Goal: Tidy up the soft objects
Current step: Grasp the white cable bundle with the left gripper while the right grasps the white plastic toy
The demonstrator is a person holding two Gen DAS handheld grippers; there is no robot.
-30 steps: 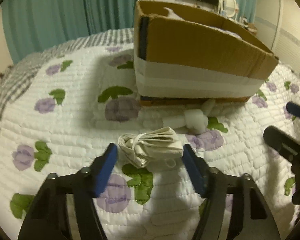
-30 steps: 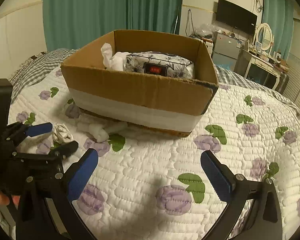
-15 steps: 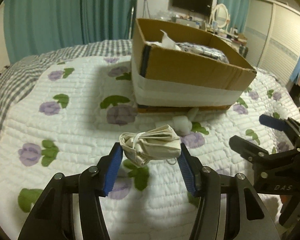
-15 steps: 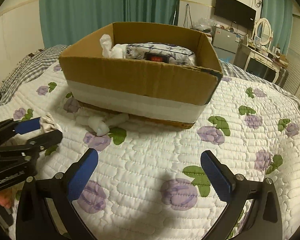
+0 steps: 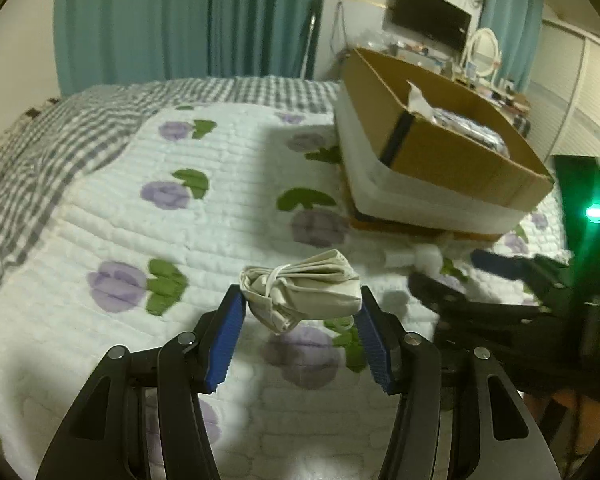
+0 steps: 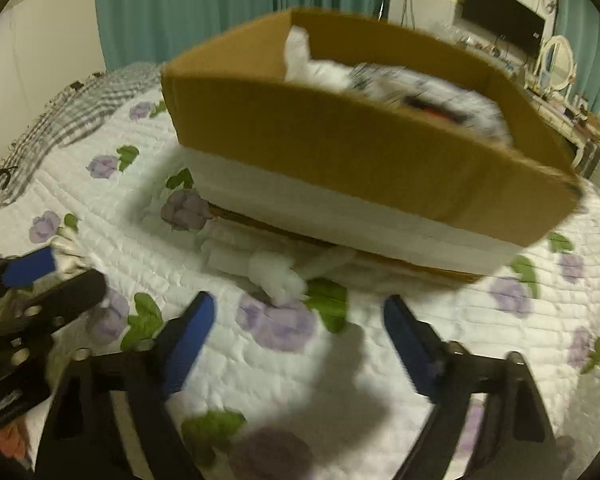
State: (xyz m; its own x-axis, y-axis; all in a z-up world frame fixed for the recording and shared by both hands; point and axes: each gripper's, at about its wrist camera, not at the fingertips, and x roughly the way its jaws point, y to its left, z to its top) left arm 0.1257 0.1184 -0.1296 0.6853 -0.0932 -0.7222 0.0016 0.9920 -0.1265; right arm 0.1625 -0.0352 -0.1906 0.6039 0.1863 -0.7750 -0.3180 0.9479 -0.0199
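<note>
My left gripper (image 5: pixel 300 304) is shut on a folded cream cloth bundle (image 5: pixel 304 290) and holds it above the quilt; the bundle also shows at the left of the right wrist view (image 6: pixel 66 254). A white rolled sock (image 6: pixel 276 276) lies on the quilt against the cardboard box (image 6: pixel 340 140); it also shows in the left wrist view (image 5: pixel 426 256). The box holds a white cloth (image 6: pixel 300 56) and a patterned pouch (image 6: pixel 440 96). My right gripper (image 6: pixel 296 316) is open and empty, just short of the sock.
The bed is covered by a white quilt with purple flowers (image 5: pixel 220 220) and a grey checked blanket (image 5: pixel 60 140) at the far left. Teal curtains (image 5: pixel 180 20), a wall TV (image 5: pixel 428 24) and a dresser stand behind.
My left gripper closed on the cloth bundle and lifted it off the quilt, turning left. My right gripper moved forward and down toward the white sock and the box.
</note>
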